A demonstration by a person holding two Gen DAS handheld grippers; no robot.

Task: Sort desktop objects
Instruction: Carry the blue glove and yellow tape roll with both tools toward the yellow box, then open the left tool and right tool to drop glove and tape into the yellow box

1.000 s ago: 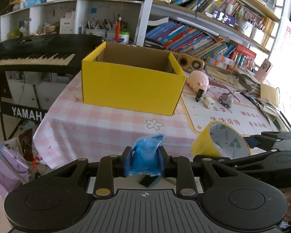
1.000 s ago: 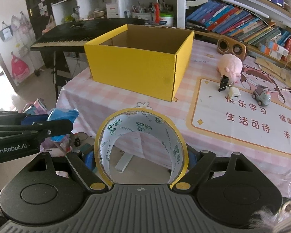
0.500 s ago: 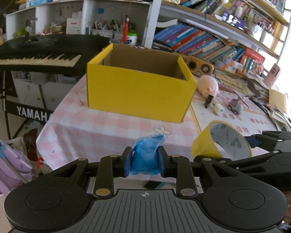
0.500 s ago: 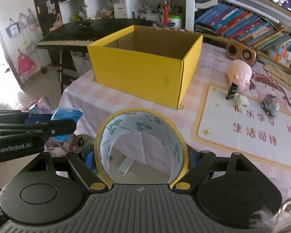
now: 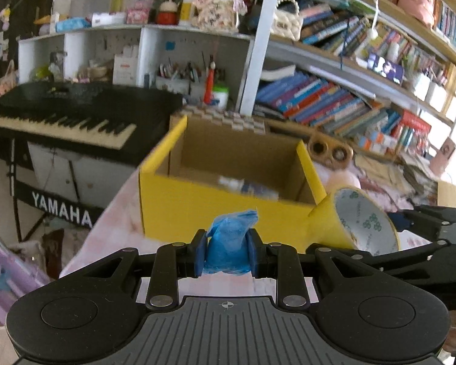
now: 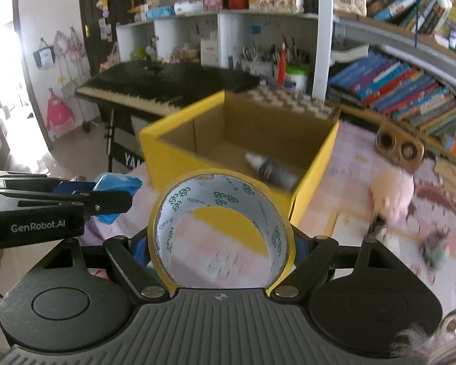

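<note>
cluttered study, bookshelves and a black keyboard behind a pink checked table [image 6: 343,194]. left gripper [image 5: 227,254]: jaws closed narrow on a crumpled blue wrapper [image 5: 230,243], pinched mid-body, its top poking above the pads. right gripper [image 6: 220,243]: jaws spread fairly wide and clamped on the outer rim of a yellow tape roll [image 6: 220,234], core facing the camera. both items held in the air just short of the near wall of the yellow box [image 6: 215,164], which stands at the table's left end, open-topped. inside the box, on its floor toward the right wall: one small bottle [image 6: 270,170], lying down. beyond the box, along the table's right side: a pink plush [image 6: 392,191], a small toy car [image 6: 434,249], a wooden speaker [image 6: 399,149], all blurred. judged step: carrying both items to the box for release. to do it well: clear the near wall with margin, bring each item over the open interior before opening, release the wrapper toward the left half and the tape toward the middle so neither strikes the bottle; lower the tape before letting go, since it could roll or bounce out.
</note>
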